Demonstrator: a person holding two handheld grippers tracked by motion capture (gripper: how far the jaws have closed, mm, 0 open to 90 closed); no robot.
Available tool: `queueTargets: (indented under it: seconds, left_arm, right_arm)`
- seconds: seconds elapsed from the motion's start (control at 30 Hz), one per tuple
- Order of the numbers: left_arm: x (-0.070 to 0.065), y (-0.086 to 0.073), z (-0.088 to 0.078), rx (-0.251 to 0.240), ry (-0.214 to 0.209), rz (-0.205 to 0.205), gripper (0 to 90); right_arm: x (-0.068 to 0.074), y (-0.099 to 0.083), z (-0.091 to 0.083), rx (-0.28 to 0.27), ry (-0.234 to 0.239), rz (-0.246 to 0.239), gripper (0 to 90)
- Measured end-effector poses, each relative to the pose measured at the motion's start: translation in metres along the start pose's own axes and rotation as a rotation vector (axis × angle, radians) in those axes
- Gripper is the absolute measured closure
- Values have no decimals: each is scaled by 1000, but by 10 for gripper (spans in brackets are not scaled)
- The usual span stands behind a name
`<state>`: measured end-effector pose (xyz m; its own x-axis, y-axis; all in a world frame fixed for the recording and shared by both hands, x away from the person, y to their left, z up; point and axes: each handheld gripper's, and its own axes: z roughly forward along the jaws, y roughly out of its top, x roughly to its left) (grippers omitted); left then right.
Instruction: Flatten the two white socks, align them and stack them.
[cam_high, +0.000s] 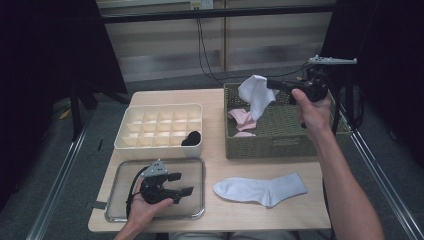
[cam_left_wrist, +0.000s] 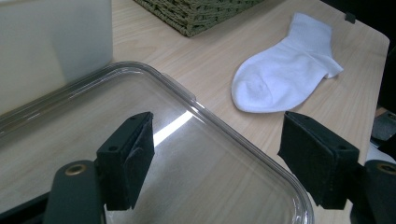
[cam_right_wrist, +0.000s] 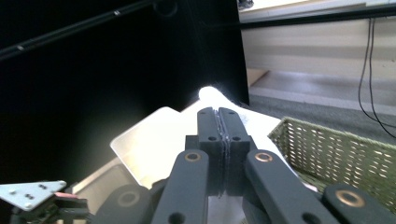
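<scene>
My right gripper (cam_high: 267, 84) hangs above the woven basket (cam_high: 280, 135), shut on a white sock (cam_high: 256, 95) that dangles from its jaws. In the right gripper view the jaws (cam_right_wrist: 218, 120) are pressed together with a bit of the white sock (cam_right_wrist: 210, 93) showing past their tips. Another white sock (cam_high: 261, 190) lies flat on the table in front of the basket. My left gripper (cam_high: 182, 184) rests open over the clear tray (cam_high: 114, 200) at the near left. In the left gripper view nothing is between its pads (cam_left_wrist: 133, 156), and the flat sock (cam_left_wrist: 285, 72) lies beyond.
A cream divided organizer (cam_high: 160, 131) stands behind the tray, with a dark rolled item (cam_high: 191, 138) in one near cell. Pink cloth pieces (cam_high: 241, 119) lie in the basket. A dark curtain and cables stand behind the table.
</scene>
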<state>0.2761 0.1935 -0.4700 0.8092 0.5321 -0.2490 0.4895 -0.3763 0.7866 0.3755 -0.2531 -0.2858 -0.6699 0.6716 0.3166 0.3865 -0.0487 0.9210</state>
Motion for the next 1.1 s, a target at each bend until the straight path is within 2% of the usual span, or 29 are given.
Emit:
queueTargets:
  seconds: [0.13,0.53,0.63,0.8,0.9,1.1]
  left_arm:
    - [-1,0,1,5,2,1,262]
    - [-2,0,0,-5,15,11,292]
    - [-2,0,0,-8,14,8,293]
    - [-2,0,1,-8,17,5,295]
    - [-2,0,1,-14,11,6,319]
    - [-3,1,1,-10,26,11,315]
  right_arm:
    - [7,0,-4,-2,2,-14,890]
    - [35,-4,-19,-40,51,-39,890]
    - [42,-6,-22,-32,60,-45,890]
    - [53,-15,-27,-26,90,-56,890]
    - [59,-21,-29,-27,122,-47,890]
    - [73,-32,-34,-9,145,-56,891]
